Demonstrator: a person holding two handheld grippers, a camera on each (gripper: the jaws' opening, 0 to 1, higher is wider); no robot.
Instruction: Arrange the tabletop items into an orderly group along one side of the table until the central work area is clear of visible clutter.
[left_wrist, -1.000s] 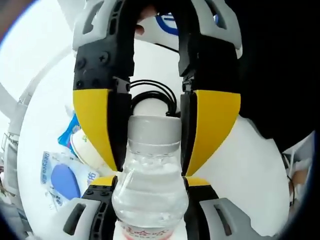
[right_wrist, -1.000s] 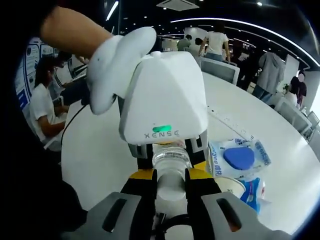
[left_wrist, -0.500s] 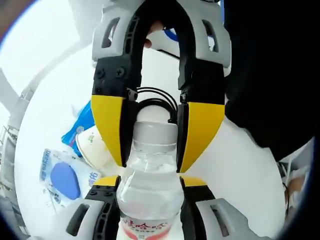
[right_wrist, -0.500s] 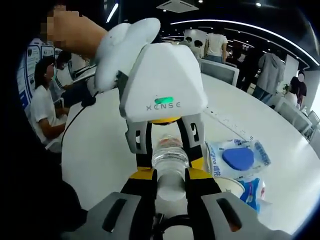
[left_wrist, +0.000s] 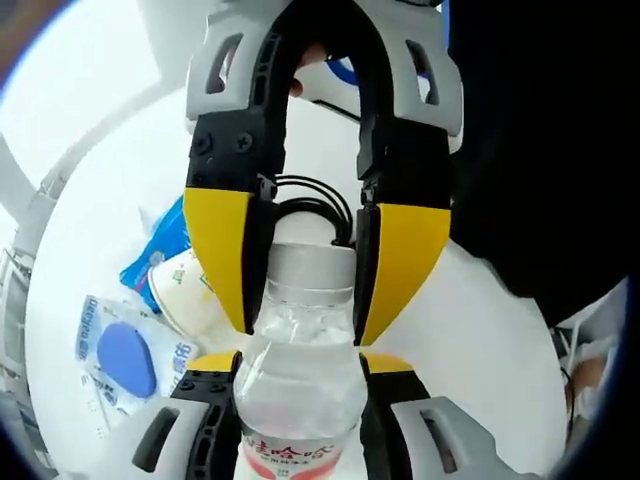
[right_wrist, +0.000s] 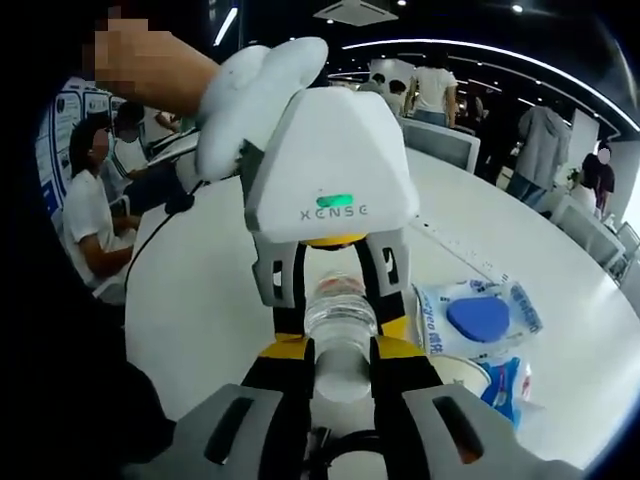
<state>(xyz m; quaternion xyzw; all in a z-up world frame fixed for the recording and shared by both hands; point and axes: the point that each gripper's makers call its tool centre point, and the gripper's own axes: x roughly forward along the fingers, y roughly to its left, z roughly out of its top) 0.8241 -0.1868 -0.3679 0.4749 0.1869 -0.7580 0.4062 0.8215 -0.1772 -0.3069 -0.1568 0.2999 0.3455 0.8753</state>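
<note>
A clear water bottle (left_wrist: 300, 395) with a white cap (left_wrist: 312, 262) and a red-printed label is held between both grippers above the white table (left_wrist: 490, 330). My left gripper (left_wrist: 300, 362) is shut on the bottle's body. From the top of the left gripper view my right gripper (left_wrist: 305, 300) reaches in, its yellow fingers (left_wrist: 215, 250) pressed on either side of the cap. In the right gripper view the right gripper (right_wrist: 340, 350) is shut on the cap end of the bottle (right_wrist: 340, 315). The left gripper (right_wrist: 340, 312) faces it under its white housing.
A paper cup (left_wrist: 185, 295), a blue packet (left_wrist: 160, 245) and a wipes pack with a blue oval lid (left_wrist: 120, 355) lie together on the table; in the right gripper view the pack (right_wrist: 478, 318) and cup (right_wrist: 465, 375) sit right of the bottle. People and chairs ring the table (right_wrist: 200, 300).
The left gripper's housing has risen slightly in the right gripper view, baring more of the bottle's neck. Both grippers have kept their hold. Little has changed in the last half second.
</note>
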